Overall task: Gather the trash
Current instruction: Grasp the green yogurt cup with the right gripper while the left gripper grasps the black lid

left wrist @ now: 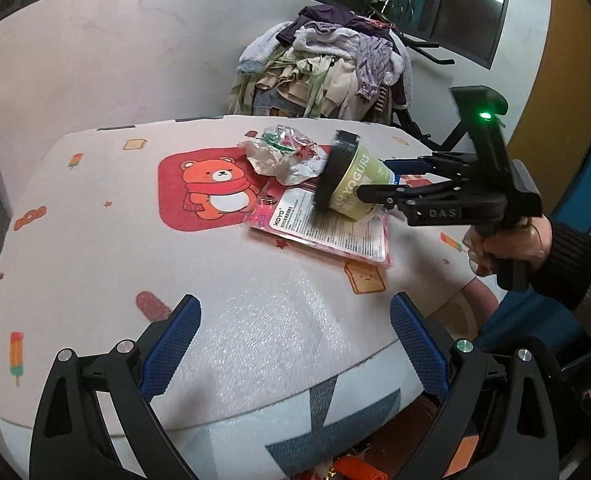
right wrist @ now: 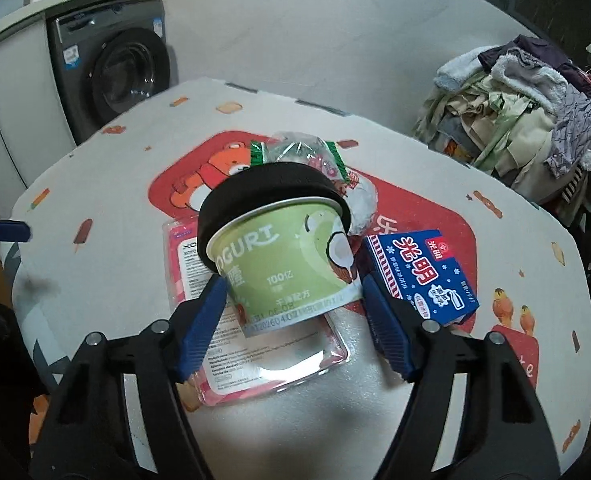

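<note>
A green yogurt cup with a black lid is held between the pads of my right gripper, tilted on its side just above the table; it also shows in the left wrist view. Under it lies a pink flat plastic package. A crumpled clear wrapper lies behind the cup. A blue carton sits to the right. My left gripper is open and empty over the near table edge.
The table has a cartoon bear cloth. A pile of clothes stands behind the table. A washing machine is at the far left. The right gripper's body and the hand holding it are at the right.
</note>
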Motion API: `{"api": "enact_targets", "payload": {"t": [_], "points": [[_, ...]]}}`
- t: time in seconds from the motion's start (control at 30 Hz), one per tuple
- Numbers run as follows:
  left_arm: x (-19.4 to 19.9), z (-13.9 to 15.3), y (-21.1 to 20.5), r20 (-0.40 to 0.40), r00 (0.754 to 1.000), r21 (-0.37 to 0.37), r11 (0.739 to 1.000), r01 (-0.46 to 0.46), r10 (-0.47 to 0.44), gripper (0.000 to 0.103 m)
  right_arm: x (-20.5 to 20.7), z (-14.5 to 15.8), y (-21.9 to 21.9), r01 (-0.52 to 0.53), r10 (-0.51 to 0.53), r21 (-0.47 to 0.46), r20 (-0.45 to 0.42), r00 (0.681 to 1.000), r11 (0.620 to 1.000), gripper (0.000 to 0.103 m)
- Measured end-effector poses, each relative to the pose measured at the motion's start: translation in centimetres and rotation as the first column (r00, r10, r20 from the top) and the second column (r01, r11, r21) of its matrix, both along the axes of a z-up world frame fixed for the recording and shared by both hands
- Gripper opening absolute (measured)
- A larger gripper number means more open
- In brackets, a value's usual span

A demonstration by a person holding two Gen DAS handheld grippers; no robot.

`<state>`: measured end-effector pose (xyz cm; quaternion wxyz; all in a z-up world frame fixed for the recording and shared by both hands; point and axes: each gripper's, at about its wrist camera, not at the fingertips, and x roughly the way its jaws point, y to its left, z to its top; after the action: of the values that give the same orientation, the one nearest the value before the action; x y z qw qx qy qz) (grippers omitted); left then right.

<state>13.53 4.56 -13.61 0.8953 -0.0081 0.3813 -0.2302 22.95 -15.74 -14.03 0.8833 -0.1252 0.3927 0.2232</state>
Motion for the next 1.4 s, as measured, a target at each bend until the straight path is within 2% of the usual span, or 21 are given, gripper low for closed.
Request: {"api": "enact_targets", "payload": {"t": [0.17, 0.27, 0.4, 0.43, 0.5, 0.53, 0.67, 0.87, 0.9, 0.93, 1.0, 1.1, 1.2, 1.33, 1.4], "points": [[1.6, -0.3, -1.1, -0.005, 1.0, -0.008, 1.0, 0.019, -0.019, 0.092, -2.0, -0.6, -1.6, 0.005, -0.003, 0.048, -0.027, 1.0, 0.999, 0.068], [2.5, -0.1, -2.2, 0.003, 0.999, -0.012, 0.999, 0.033, -0.033, 0.09, -3.1, -1.4, -2.9, 0.031, -0.027, 0.068, -0.056, 0.998, 0.997, 0.063], [3.1, 0.1, -3.4, 0.011, 0.999, -0.003, 0.999, 0.053, -0.053, 0.09, -4.1, -2.5, -4.4, 0.071, -0.063, 0.09, -0.089, 0.994, 0.993, 0.062], [3.1, 0.1, -3.5, 0.011, 0.998, 0.001, 0.998, 0.055, -0.055, 0.09, -4.2, -2.7, -4.6, 0.08, -0.071, 0.095, -0.093, 0.993, 0.992, 0.064], [3.2, -0.1, -3.6, 0.007, 0.998, 0.008, 0.998, 0.058, -0.058, 0.09, -4.2, -2.9, -4.7, 0.09, -0.081, 0.096, -0.095, 0.992, 0.991, 0.082], [3.3, -0.2, -3.6, 0.004, 0.998, 0.01, 0.998, 0.058, -0.058, 0.09, -4.1, -2.9, -4.8, 0.094, -0.086, 0.095, -0.086, 0.993, 0.991, 0.088], [3.9, -0.7, -3.3, -0.013, 0.999, 0.007, 0.999, 0.044, -0.044, 0.09, -3.2, -2.8, -4.5, 0.128, -0.119, 0.119, -0.08, 0.99, 0.985, 0.094], [5.6, -0.8, -2.6, -0.03, 0.999, -0.004, 1.0, 0.018, -0.018, 0.09, -1.2, -2.8, -4.1, 0.178, -0.164, 0.173, -0.09, 0.982, 0.969, 0.093], [6.1, -0.9, -2.4, -0.037, 0.999, -0.012, 1.0, 0.01, -0.01, 0.09, -1.0, -2.7, -4.1, 0.175, -0.161, 0.177, -0.089, 0.983, 0.969, 0.084], [6.7, -0.9, -2.3, -0.044, 0.999, -0.02, 1.0, 0.002, -0.003, 0.09, -1.0, -2.7, -4.1, 0.17, -0.156, 0.185, -0.086, 0.984, 0.968, 0.078], [7.8, -1.0, -2.5, -0.051, 0.999, -0.019, 1.0, 0.004, -0.005, 0.09, -1.1, -2.5, -4.3, 0.172, -0.158, 0.19, -0.084, 0.984, 0.967, 0.078], [9.9, -1.3, -4.6, -0.043, 0.998, 0.034, 0.998, 0.045, -0.043, 0.096, -1.9, -1.6, -5.4, 0.177, -0.172, 0.204, -0.046, 0.984, 0.963, 0.078], [11.9, -1.8, -7.1, -0.044, 0.996, 0.093, 0.992, 0.081, -0.078, 0.097, -2.7, -0.8, -7.2, 0.211, -0.21, 0.227, -0.027, 0.977, 0.951, 0.078], [15.0, -2.9, -10.9, -0.05, 0.991, 0.208, 0.969, 0.132, -0.124, 0.097, -3.9, -0.1, -10.0, 0.253, -0.258, 0.244, -0.013, 0.966, 0.936, 0.078], [16.1, -3.3, -11.8, -0.051, 0.992, 0.249, 0.961, 0.121, -0.112, 0.097, -4.2, 0.0, -11.3, 0.269, -0.274, 0.255, -0.016, 0.962, 0.929, 0.078]]}}
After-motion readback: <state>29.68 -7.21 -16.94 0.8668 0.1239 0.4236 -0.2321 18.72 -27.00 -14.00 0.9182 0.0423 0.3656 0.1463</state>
